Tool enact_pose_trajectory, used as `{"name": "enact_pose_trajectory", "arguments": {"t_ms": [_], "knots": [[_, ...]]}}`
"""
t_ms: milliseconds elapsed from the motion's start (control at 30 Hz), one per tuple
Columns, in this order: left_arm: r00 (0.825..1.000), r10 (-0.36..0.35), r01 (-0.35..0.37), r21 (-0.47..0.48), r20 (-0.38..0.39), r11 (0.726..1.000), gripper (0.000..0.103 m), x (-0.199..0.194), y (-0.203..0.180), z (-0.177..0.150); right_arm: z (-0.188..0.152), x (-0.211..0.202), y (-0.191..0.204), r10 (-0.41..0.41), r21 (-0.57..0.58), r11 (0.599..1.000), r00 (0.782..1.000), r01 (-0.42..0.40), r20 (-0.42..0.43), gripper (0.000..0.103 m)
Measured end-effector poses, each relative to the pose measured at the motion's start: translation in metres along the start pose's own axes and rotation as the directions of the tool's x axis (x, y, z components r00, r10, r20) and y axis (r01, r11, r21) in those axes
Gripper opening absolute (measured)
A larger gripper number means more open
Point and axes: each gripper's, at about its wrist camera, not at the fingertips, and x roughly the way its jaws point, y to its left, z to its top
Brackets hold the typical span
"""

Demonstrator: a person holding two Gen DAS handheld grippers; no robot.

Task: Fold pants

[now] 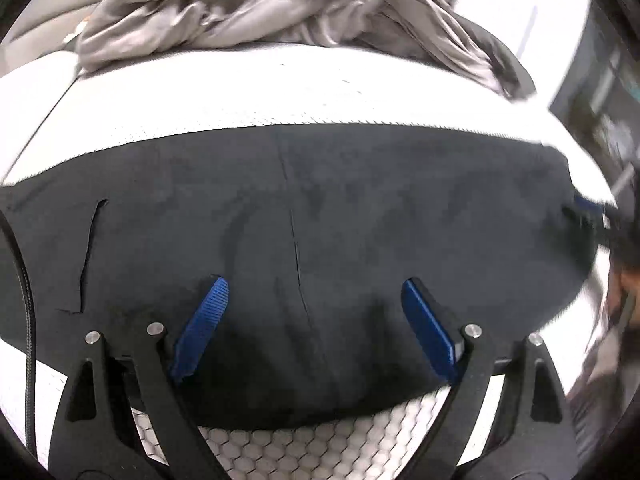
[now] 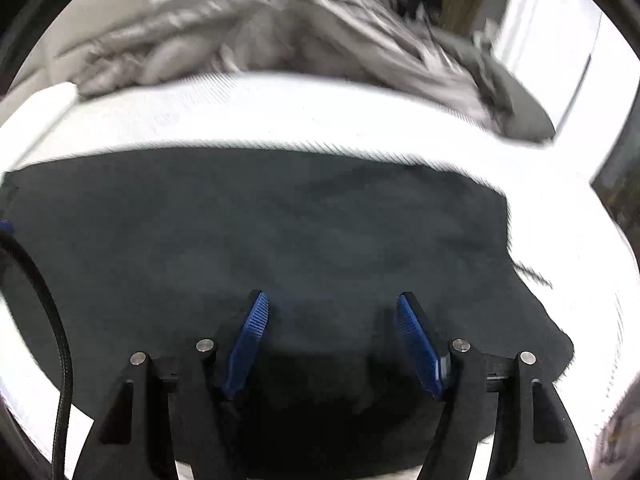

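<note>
Left wrist view shows the dark pants (image 1: 320, 220) spread flat along the white mattress's (image 1: 240, 96) near edge, long axis side to side, directly beneath both the left gripper (image 1: 314, 320) and the right gripper (image 2: 332, 328), each spread and empty.

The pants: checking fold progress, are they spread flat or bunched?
Spread flat: the dark pants lie smooth across the white bed, only faint creases.

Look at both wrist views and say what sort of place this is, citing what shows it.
Probably a bedroom: dark pants lie spread on a white mattress-like surface, and a rumpled grey blanket is heaped behind them.
</note>
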Motion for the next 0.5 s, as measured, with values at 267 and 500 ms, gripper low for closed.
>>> {"name": "enact_pose_trajectory", "arguments": {"t_ms": [267,500], "knots": [[0.992,0.118,-0.118,-0.007,-0.046,0.993,0.058,-0.008,0.034,-0.008,0.003,0.024,0.101,0.119,-0.281,0.951,0.991,-0.131,-0.058,0.073],[0.993,0.12,-0.12,-0.113,-0.008,0.986,0.05,-0.031,0.071,-0.01,0.011,0.037,0.03,-0.014,-0.133,0.991,0.996,0.002,-0.087,0.073]]}}
